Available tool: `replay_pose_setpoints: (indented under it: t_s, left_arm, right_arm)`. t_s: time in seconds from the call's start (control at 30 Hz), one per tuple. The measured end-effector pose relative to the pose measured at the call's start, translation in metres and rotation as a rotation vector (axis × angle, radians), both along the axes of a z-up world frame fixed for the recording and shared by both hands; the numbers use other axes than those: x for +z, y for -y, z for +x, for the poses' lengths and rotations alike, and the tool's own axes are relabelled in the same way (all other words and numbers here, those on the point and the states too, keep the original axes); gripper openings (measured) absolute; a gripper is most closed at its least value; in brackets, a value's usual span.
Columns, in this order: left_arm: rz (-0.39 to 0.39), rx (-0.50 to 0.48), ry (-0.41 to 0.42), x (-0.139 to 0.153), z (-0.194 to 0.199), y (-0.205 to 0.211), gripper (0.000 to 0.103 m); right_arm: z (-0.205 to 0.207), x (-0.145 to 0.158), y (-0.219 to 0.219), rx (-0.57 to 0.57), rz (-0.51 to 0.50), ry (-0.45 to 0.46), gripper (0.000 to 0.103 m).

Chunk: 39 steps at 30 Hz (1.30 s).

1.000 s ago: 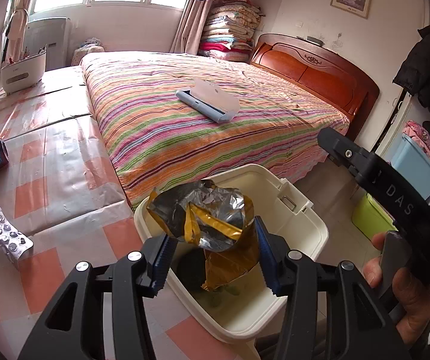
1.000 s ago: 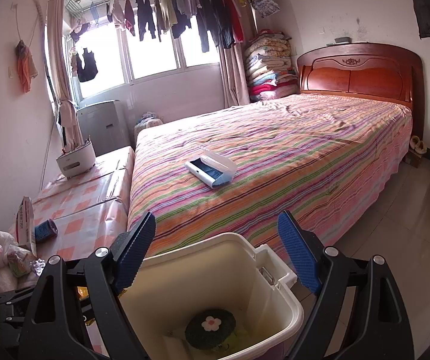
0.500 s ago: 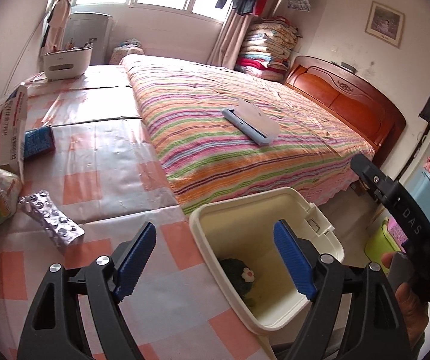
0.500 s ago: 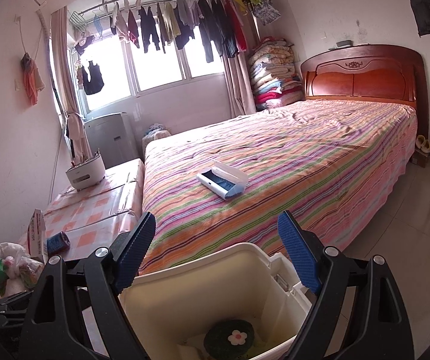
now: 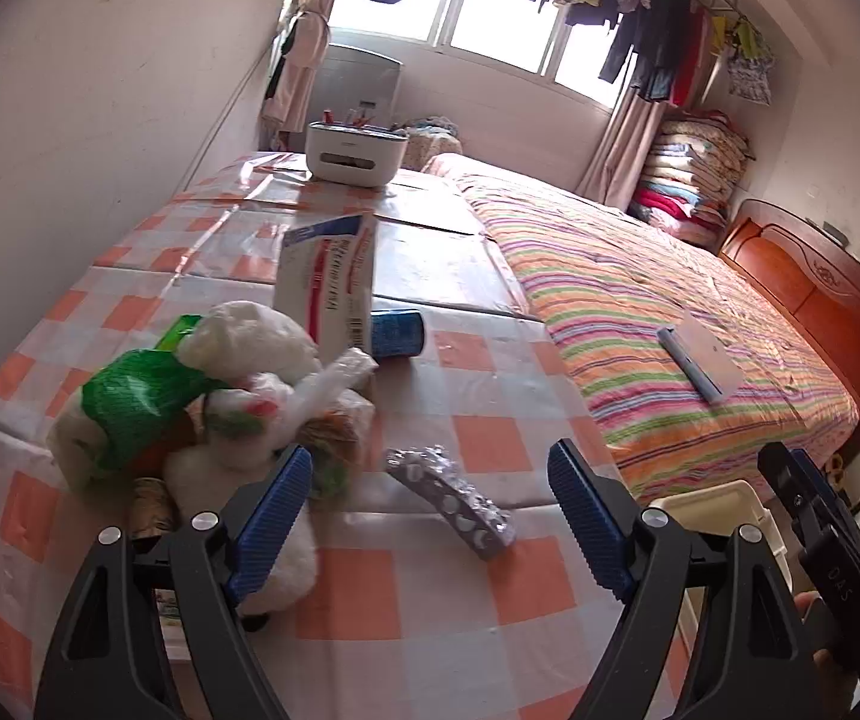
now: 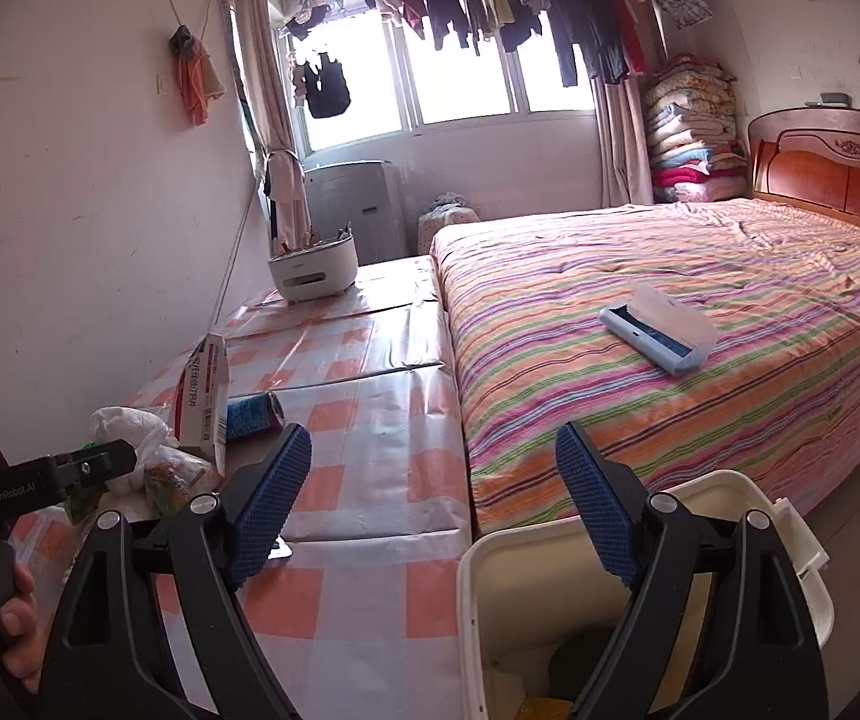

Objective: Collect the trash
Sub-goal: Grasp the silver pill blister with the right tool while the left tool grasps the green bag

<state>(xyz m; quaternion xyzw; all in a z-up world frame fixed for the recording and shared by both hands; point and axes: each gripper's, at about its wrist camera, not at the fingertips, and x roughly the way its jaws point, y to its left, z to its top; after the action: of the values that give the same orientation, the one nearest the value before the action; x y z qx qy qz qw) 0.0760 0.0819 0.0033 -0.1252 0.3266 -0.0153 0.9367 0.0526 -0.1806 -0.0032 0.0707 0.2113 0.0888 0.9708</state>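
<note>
Since a second ago the foil wrapper has been let go into the cream bin [image 6: 640, 540], and the left tool [image 5: 430, 510], its jaws having just been opening and now spread wide with nothing between them, has been swung from the bin toward the checked counter [image 5: 478, 372]. Just beyond its tips a foil blister pack [image 5: 451, 501] is seen lying flat, with a heap of crumpled plastic bags [image 5: 207, 396] beside its left finger and a white carton [image 5: 327, 282] and blue can [image 5: 396, 333] farther back. The right tool [image 6: 433, 504] is held agape and empty over the bin's rim, beside the striped bed [image 6: 670, 360].
</note>
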Motion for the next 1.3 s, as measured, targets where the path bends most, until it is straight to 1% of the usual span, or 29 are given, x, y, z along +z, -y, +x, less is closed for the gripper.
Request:
replay_pose_setpoints:
  t_s: [0.1,0.23,0.43,0.57,0.63,0.7,0.77,0.93,1.03,1.1,1.3]
  left_arm:
    - [-0.016,0.090,-0.011,-0.002,0.000,-0.041,0.079]
    - [-0.002,0.191,-0.031,-0.005,-0.001,-0.085,0.079]
    - [0.015,0.254,-0.060,-0.013,-0.006,-0.124,0.079]
    - [0.016,0.266,-0.083,-0.020,-0.006,-0.145,0.079]
    - [0.009,0.269,-0.086,-0.024,-0.006,-0.154,0.079]
    - [0.008,0.255,-0.097,-0.027,-0.003,-0.159,0.079]
    - [0.013,0.238,-0.096,-0.027,-0.001,-0.161,0.079]
    - [0.066,0.192,-0.104,-0.027,0.009,-0.156,0.079]
    - [0.053,0.172,-0.123,-0.032,0.017,-0.157,0.079]
    - [0.050,0.168,-0.132,-0.036,0.023,-0.158,0.079]
    - [0.137,0.134,-0.148,-0.040,0.037,-0.150,0.079]
  right_arm:
    - [0.005,-0.002,-0.021,0.042,-0.008,-0.010,0.082]
    - [0.011,-0.006,-0.048,0.086,-0.029,-0.026,0.083]
    - [0.021,-0.014,-0.082,0.152,-0.065,-0.068,0.083]
    - [0.026,-0.021,-0.104,0.208,-0.107,-0.104,0.084]
    - [0.029,-0.026,-0.114,0.234,-0.133,-0.126,0.089]
    - [0.033,-0.032,-0.122,0.262,-0.152,-0.156,0.090]
    - [0.040,-0.037,-0.130,0.291,-0.181,-0.193,0.090]
    - [0.061,-0.048,-0.148,0.349,-0.272,-0.271,0.090]
    - [0.073,-0.058,-0.153,0.369,-0.302,-0.328,0.090]
    - [0.079,-0.062,-0.156,0.368,-0.323,-0.348,0.089]
    - [0.092,-0.071,-0.167,0.397,-0.391,-0.389,0.088]
